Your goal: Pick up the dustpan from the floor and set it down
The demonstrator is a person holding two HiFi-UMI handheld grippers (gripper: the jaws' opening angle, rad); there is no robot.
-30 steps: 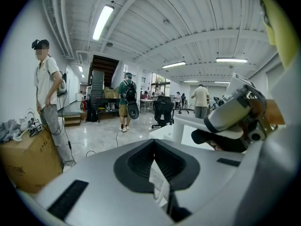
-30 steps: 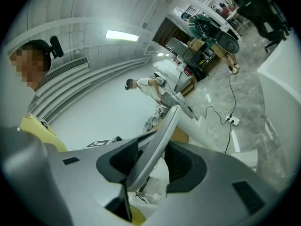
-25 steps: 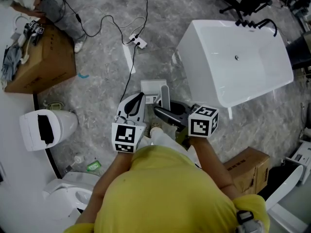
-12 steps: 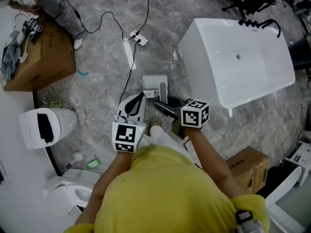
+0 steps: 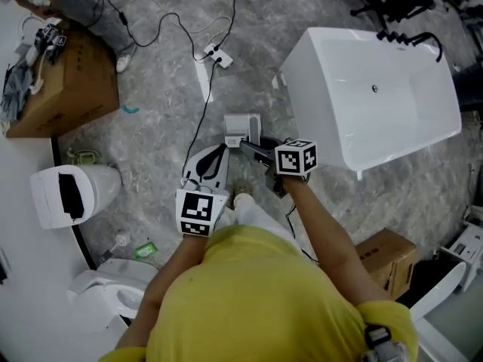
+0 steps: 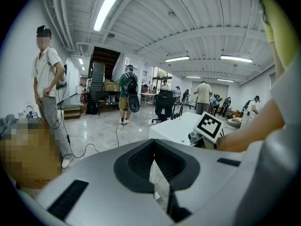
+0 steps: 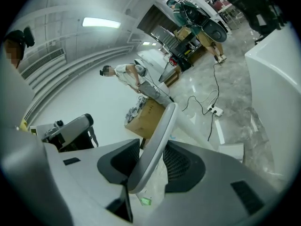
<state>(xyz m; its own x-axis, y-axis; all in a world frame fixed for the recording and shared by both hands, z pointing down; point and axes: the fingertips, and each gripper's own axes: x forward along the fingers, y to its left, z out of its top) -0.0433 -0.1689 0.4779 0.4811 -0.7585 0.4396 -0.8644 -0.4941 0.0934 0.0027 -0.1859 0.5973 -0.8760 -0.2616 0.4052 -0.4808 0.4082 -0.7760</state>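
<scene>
As right tool grips dustpan handle, half-closed

Open grey marble floor ahead, between the brown cardboard box far left and the white rectangular bathtub on the right. Tub wall is near the right gripper, which is clamped on the grey long-handled dustpan, so it's tight that side. Thin black cable runs from the white power strip across the lane to beside the left gripper. White toilet blocks the left.
</scene>
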